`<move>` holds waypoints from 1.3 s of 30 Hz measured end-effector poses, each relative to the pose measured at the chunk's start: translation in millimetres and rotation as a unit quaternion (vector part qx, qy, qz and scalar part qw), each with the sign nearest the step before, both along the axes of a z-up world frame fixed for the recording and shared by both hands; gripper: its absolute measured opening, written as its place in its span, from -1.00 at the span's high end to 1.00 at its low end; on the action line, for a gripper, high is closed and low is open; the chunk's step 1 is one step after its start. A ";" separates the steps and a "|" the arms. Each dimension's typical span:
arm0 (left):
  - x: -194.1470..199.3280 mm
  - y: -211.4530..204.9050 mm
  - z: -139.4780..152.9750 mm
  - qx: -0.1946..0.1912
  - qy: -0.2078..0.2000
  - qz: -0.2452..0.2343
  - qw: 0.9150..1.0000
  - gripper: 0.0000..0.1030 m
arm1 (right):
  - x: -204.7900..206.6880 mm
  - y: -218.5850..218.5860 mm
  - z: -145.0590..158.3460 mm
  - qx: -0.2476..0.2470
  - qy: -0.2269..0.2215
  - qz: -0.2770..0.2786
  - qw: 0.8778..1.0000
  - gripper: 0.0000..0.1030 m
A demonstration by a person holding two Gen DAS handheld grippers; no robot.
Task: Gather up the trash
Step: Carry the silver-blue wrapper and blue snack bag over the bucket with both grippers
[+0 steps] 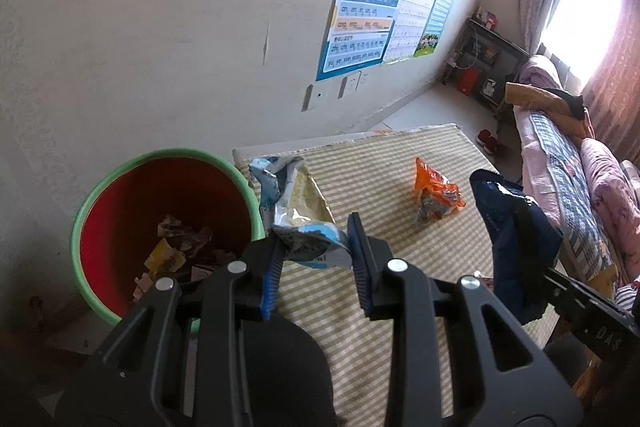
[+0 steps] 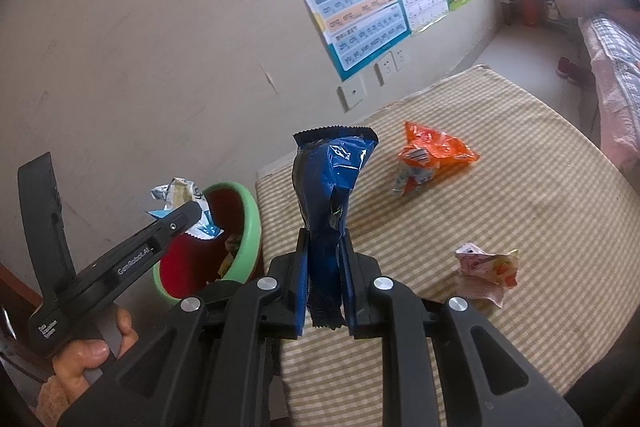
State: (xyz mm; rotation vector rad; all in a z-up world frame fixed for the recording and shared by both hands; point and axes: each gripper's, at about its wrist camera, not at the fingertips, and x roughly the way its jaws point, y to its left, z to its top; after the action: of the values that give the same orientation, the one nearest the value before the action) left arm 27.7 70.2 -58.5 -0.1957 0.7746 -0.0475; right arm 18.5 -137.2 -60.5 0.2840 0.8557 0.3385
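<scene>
Left gripper jaws pinch white-blue wrapper; right gripper jaws pinch blue packet. Bin left of jaws holds scraps; orange bag, pink wrapper ahead on tabletop remain.

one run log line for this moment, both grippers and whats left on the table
left gripper: grips white-blue wrapper beside bin | right gripper: shut on blue wrapper | table: orange packet, pink wrapper

The left wrist camera sits close behind the left gripper and looks down along its fingers, with the bin just left of them. The right wrist camera sits close behind the right gripper, facing the same wall. Both views share the striped cloth, orange wrapper and bin.
</scene>
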 end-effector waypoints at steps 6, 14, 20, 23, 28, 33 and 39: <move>-2.6 10.3 2.3 -0.005 -0.006 0.014 1.000 0.42 | 2.1 15.7 1.4 -0.004 0.000 0.015 1.000 0.70; -1.9 29.0 -0.2 -0.007 -0.003 0.032 0.999 0.42 | 5.7 34.4 -1.2 -0.008 0.005 0.034 0.999 0.70; -1.1 42.2 -3.5 -0.009 0.001 0.046 0.999 0.42 | 8.7 47.4 -4.6 -0.012 0.011 0.046 0.999 0.70; -0.9 47.0 -5.9 -0.010 0.003 0.050 0.999 0.42 | 11.2 51.7 -6.0 -0.012 0.013 0.051 0.999 0.70; -0.9 55.6 -9.0 -0.009 0.006 0.058 0.998 0.42 | 15.0 62.2 -7.5 -0.014 0.014 0.061 0.998 0.70; -1.0 66.5 -12.4 -0.007 0.009 0.070 0.997 0.42 | 20.5 75.8 -9.0 -0.015 0.016 0.073 0.997 0.70; -3.7 79.4 -18.2 -0.004 0.016 0.087 0.996 0.42 | 25.4 91.7 -11.5 -0.015 0.020 0.088 0.996 0.70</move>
State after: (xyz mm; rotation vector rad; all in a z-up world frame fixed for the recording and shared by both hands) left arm 24.0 149.6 -76.8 -0.2717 0.7877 0.1167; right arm 43.9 -45.5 -71.9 0.1886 0.9262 0.4862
